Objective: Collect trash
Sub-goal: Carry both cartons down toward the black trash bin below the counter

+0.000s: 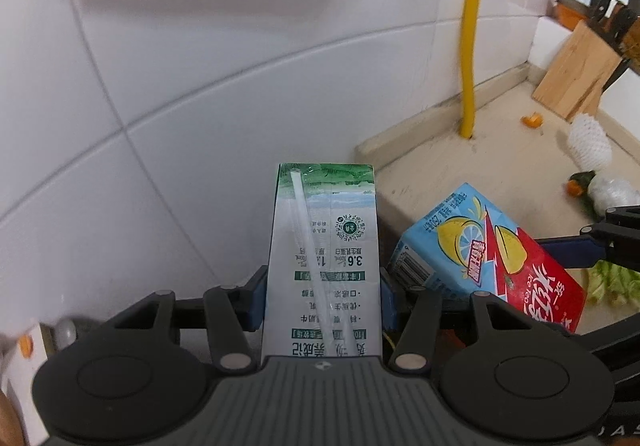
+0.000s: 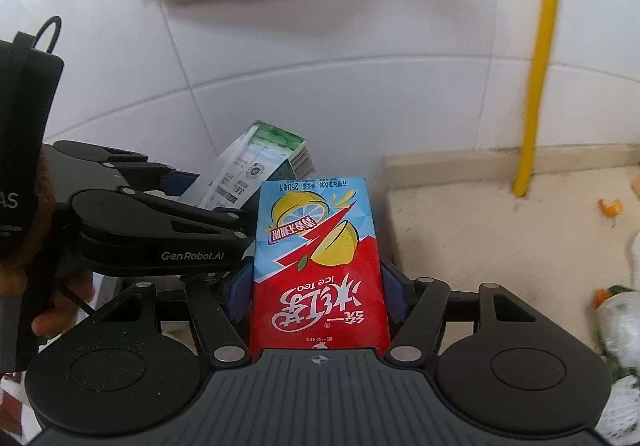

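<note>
A green-and-white milk carton [image 1: 324, 258] with a straw taped to its side stands between the blue pads of my left gripper [image 1: 322, 298], which is shut on it. My right gripper [image 2: 316, 294] is shut on a red-and-blue ice tea carton [image 2: 316, 258]. Both cartons hang in the air in front of a white tiled wall, just left of the counter's end. In the left wrist view the ice tea carton [image 1: 492, 258] tilts close on the right. In the right wrist view the milk carton [image 2: 260, 162] and left gripper [image 2: 216, 202] sit close on the left.
A beige counter [image 1: 500, 150] ends to the right, with a yellow pipe [image 1: 472, 46] rising from it. On it lie orange peel [image 1: 532, 121], a white foam net [image 1: 590, 142], a plastic-wrapped scrap [image 1: 612, 190] and leafy greens [image 1: 612, 282]. A wooden knife block [image 1: 576, 74] stands at the back.
</note>
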A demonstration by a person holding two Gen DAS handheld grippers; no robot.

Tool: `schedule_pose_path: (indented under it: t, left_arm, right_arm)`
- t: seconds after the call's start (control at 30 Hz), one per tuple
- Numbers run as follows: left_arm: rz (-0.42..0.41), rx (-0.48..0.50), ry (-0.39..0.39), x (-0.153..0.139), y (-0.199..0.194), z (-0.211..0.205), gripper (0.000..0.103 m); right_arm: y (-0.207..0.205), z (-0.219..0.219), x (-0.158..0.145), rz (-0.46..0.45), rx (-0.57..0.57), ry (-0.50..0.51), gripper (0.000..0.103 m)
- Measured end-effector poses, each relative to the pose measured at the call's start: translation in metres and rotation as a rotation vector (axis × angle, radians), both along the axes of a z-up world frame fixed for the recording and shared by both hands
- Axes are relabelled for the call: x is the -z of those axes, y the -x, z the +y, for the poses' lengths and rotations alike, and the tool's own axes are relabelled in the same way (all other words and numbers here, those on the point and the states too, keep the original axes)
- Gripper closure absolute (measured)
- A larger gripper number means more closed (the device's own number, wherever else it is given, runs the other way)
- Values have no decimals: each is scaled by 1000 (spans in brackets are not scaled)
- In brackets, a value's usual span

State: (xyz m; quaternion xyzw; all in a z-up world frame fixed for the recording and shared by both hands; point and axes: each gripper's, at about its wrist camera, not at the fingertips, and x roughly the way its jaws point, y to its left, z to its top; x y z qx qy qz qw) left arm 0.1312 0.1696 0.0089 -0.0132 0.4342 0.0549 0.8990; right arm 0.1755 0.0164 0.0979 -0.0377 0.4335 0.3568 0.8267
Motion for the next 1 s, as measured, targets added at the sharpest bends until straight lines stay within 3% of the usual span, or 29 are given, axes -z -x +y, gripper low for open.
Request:
schedule_pose_path:
  t: [0.57, 1.0]
  left_arm:
    - [115, -77, 51, 50, 10, 18, 57]
    - [244, -170, 100, 106, 5, 24, 57]
  right_arm:
    - [-1, 30, 56, 135, -9, 66, 33]
    - [-1, 48, 105, 234, -13, 131, 33]
